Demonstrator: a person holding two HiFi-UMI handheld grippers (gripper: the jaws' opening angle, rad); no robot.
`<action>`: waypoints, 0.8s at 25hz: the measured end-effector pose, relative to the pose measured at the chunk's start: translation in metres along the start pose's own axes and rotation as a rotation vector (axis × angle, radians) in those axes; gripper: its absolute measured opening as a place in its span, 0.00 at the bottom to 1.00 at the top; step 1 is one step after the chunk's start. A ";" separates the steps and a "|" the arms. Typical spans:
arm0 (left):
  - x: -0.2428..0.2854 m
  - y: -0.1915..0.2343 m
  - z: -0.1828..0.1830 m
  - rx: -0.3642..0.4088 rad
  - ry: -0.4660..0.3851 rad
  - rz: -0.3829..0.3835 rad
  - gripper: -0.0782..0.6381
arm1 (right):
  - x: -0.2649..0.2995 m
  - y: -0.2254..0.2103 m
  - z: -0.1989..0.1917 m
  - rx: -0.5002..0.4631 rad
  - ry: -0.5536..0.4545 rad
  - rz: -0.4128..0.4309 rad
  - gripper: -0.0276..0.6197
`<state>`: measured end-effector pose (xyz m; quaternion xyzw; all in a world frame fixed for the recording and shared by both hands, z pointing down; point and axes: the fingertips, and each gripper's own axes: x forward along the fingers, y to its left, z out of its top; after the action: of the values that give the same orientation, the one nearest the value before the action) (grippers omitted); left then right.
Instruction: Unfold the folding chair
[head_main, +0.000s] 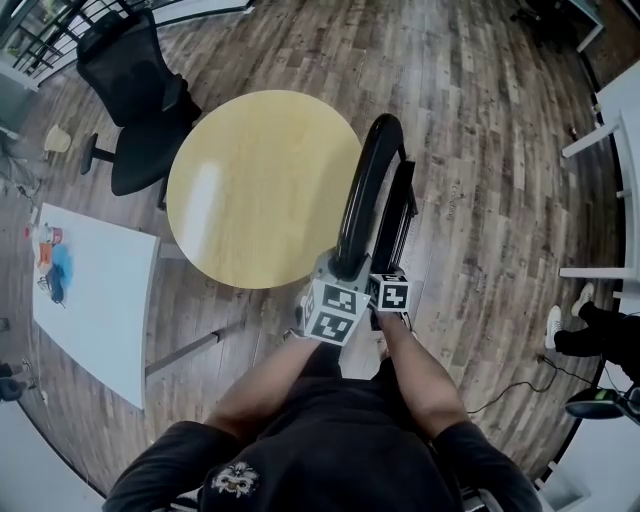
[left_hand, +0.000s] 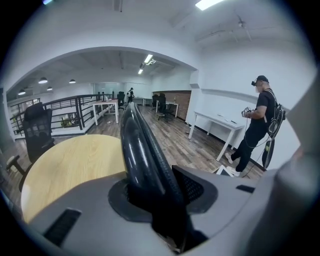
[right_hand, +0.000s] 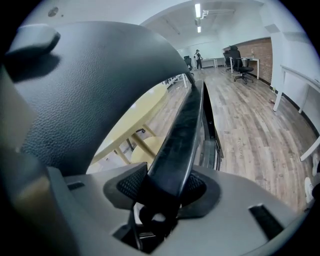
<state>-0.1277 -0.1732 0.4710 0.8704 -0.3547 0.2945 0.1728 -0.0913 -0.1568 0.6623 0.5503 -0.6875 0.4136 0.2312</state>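
The black folding chair (head_main: 365, 190) stands folded and edge-on beside the round yellow table (head_main: 250, 190). My left gripper (head_main: 338, 272) has the chair's glossy black rim (left_hand: 137, 145) running up between its pads, which are shut on it. My right gripper (head_main: 386, 282) sits right beside it, shut on a second thin black edge of the chair (right_hand: 185, 125). A large textured black panel (right_hand: 90, 85) of the chair fills the upper left of the right gripper view. The table top (left_hand: 70, 160) lies just left of the rim. The chair's legs are mostly hidden.
A black office chair (head_main: 140, 100) stands behind the round table. A white rectangular table (head_main: 95, 290) is at the left. White desks (head_main: 610, 180) line the right side, and another person (left_hand: 257, 125) stands there. The floor is wood planks.
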 end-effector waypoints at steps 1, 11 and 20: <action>0.001 -0.008 0.003 0.012 -0.006 0.001 0.28 | -0.005 -0.005 0.000 0.008 -0.011 0.008 0.34; 0.013 -0.067 0.020 0.041 -0.023 -0.004 0.31 | -0.060 -0.072 -0.011 0.044 -0.075 0.100 0.33; 0.021 -0.087 0.016 -0.096 -0.004 0.008 0.27 | -0.108 -0.157 -0.037 0.141 -0.086 0.211 0.33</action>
<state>-0.0469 -0.1324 0.4636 0.8603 -0.3723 0.2759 0.2124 0.0838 -0.0730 0.6485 0.5070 -0.7202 0.4589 0.1173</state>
